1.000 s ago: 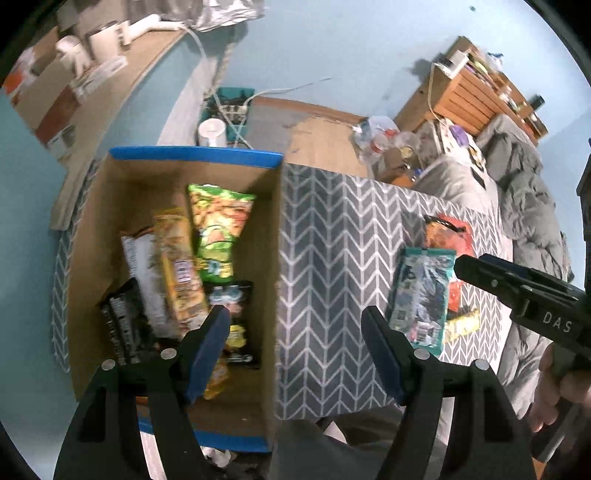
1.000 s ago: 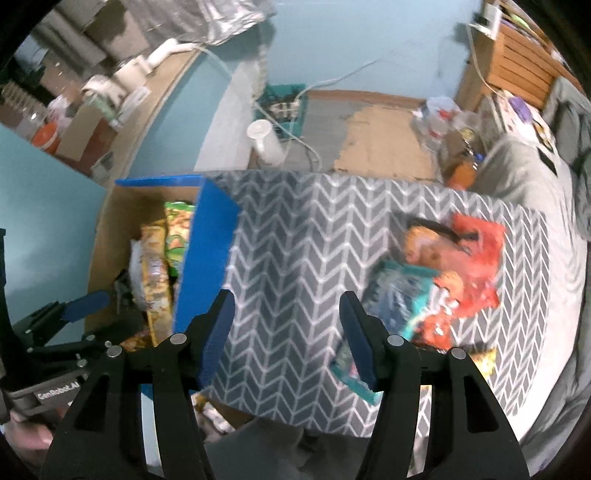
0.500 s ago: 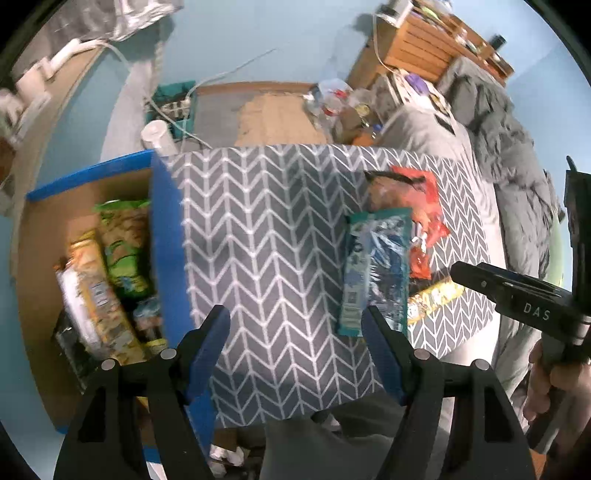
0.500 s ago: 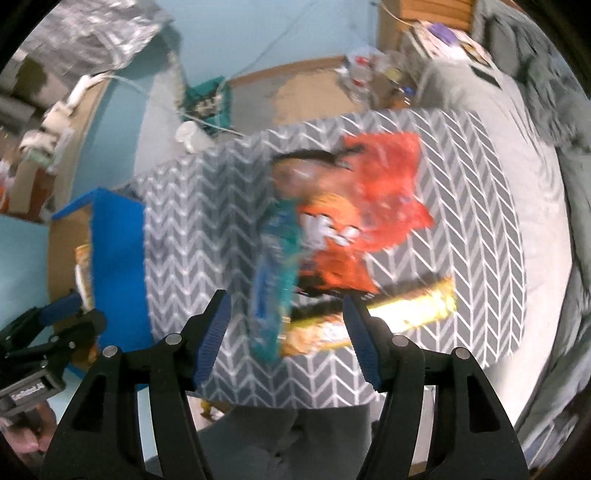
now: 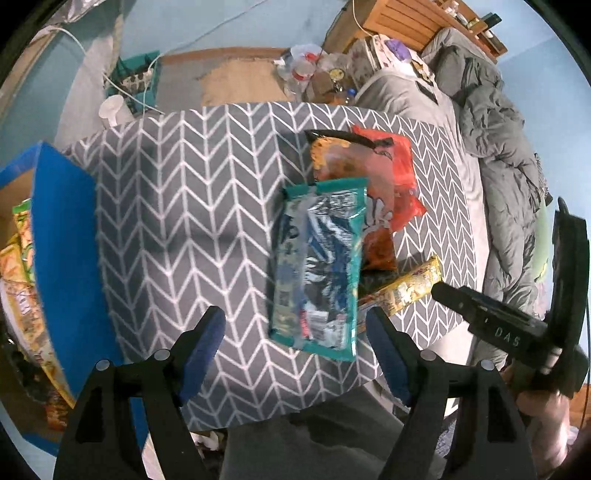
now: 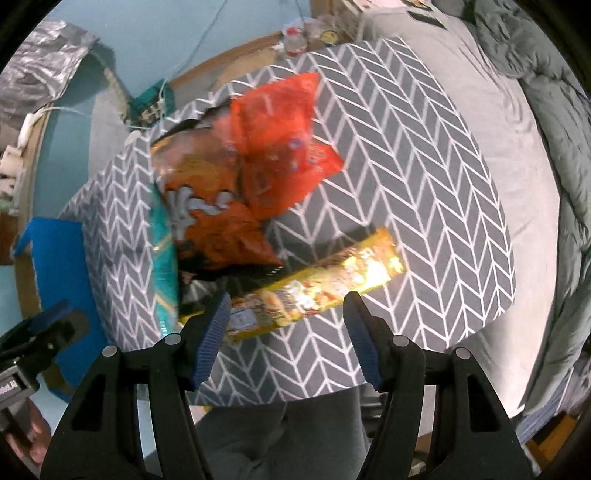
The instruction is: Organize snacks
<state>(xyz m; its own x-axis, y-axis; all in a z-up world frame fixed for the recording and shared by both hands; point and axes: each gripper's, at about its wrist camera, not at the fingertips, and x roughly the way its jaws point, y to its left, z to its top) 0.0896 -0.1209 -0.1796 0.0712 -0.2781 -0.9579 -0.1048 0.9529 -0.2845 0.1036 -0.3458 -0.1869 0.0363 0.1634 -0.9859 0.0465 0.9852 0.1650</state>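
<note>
A teal snack bag (image 5: 319,266) lies on the grey chevron table (image 5: 177,206), on top of an orange chip bag (image 5: 376,221), a red bag (image 5: 399,173) and a yellow bar pack (image 5: 402,288). My left gripper (image 5: 295,332) is open and empty above the teal bag's near end. My right gripper (image 6: 286,325) is open and empty over the yellow bar pack (image 6: 314,284); the orange bag (image 6: 218,206), red bag (image 6: 284,155) and teal bag (image 6: 164,266) lie beyond it. The blue-rimmed cardboard box (image 5: 62,236) with several snacks (image 5: 22,236) stands at the left.
A grey bed (image 5: 491,147) borders the table on the right. Floor clutter (image 5: 314,74), a teal crate (image 5: 136,81) with cables and a wooden shelf (image 5: 413,18) lie beyond the table. The person's legs (image 6: 280,439) are at the table's near edge.
Both grippers have swung right, away from the box toward the snack pile. The left is now over the teal bag, the right over the yellow bar pack. Both stay open.
</note>
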